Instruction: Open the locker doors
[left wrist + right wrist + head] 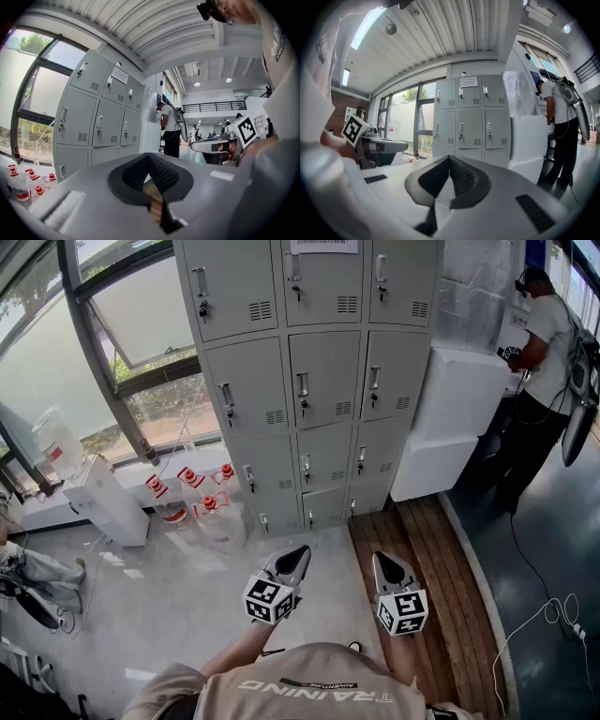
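A bank of grey lockers [319, 381] stands ahead against the window wall, and every door I can see is closed, each with a small handle and a vent. Both grippers hang well short of it, over the floor in front of my chest. My left gripper [298, 554] is shut with nothing between its jaws, and my right gripper [386, 562] is shut and empty too. The left gripper view shows its dark pads meeting at the tip [149, 154], with the lockers [101, 122] off to the left. The right gripper view looks past its closed tips [450, 157] at the lockers [471, 124].
Several red-capped water bottles [202, 507] and a white box [108, 498] sit on the floor left of the lockers. Big white foam blocks [450, 418] lean at the lockers' right side. A person [544, 362] stands at the far right. A cable [553, 615] trails beside the wooden floor strip [422, 587].
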`<action>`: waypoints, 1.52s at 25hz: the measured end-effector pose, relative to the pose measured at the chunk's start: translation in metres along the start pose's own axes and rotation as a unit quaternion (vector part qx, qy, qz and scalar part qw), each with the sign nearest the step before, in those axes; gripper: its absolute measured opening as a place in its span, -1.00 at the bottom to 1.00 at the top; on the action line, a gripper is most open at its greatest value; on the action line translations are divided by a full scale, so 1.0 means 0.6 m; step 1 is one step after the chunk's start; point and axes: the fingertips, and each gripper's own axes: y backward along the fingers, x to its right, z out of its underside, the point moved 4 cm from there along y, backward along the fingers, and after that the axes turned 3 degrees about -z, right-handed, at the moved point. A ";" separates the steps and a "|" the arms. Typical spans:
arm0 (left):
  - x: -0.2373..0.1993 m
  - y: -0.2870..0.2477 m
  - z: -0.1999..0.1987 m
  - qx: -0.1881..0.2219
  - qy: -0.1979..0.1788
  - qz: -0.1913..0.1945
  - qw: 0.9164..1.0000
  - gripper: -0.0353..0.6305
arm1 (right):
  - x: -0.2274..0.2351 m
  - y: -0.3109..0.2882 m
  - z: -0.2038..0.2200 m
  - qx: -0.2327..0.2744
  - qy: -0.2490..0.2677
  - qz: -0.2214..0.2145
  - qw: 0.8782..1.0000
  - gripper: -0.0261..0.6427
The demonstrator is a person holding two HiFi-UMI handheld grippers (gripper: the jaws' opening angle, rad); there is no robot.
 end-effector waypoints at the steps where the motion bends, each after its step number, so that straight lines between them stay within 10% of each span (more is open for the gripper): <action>1: -0.003 0.005 0.003 -0.004 0.001 0.001 1.000 -0.87 | -0.007 0.002 0.002 -0.002 -0.004 0.001 1.000 -0.89; 12: -0.030 -0.010 0.029 -0.027 0.025 0.000 0.999 -0.87 | 0.000 -0.022 0.018 -0.019 0.000 0.010 1.000 -0.89; 38: -0.073 -0.412 0.100 -0.109 0.047 -0.035 0.992 -0.87 | 0.355 -0.276 0.181 -0.105 -0.112 -0.075 0.985 -0.89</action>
